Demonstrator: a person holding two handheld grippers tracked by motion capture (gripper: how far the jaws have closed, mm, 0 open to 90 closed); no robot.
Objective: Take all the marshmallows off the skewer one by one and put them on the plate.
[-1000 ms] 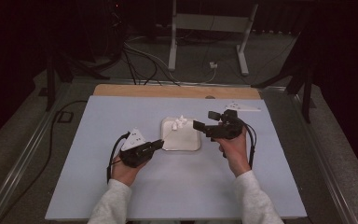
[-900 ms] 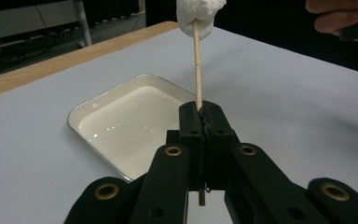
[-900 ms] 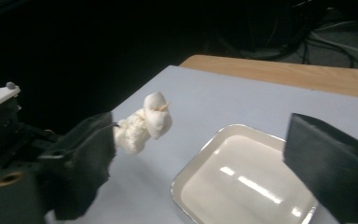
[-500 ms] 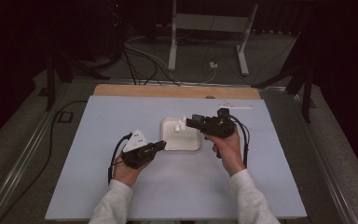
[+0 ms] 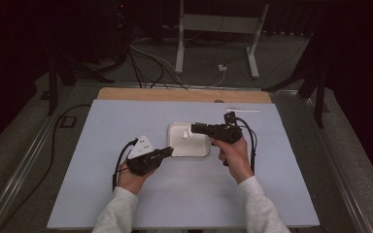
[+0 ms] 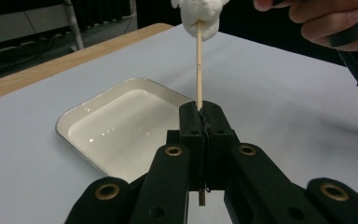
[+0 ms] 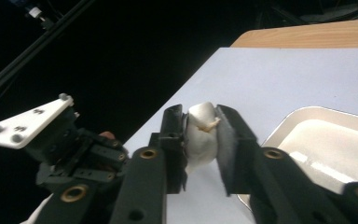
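My left gripper [image 5: 167, 152] [image 6: 204, 119] is shut on a thin wooden skewer [image 6: 198, 70] that stands upright at the near left corner of the white tray [image 5: 194, 148] [image 6: 121, 126]. A white marshmallow [image 6: 200, 14] [image 7: 199, 135] [image 5: 186, 133] sits on the skewer's top. My right gripper [image 5: 193, 129] [image 7: 200, 126] reaches in level from the right over the tray. Its jaws have just been closing and now pinch the marshmallow from both sides, with the skewer's tip poking out of it. In the right gripper view the left gripper [image 7: 65, 144] lies below and to the left.
The tray stands mid-table on a pale blue mat [image 5: 126, 121] and holds nothing else. A wooden strip [image 5: 184, 94] runs along the far edge. A thin pale stick [image 5: 240, 110] lies at the back right. Cables and a metal stand [image 5: 218, 29] are on the floor beyond.
My right gripper has moved left from the tray's right side to over it, and its jaws have closed around the marshmallow. The left hand has kept still.
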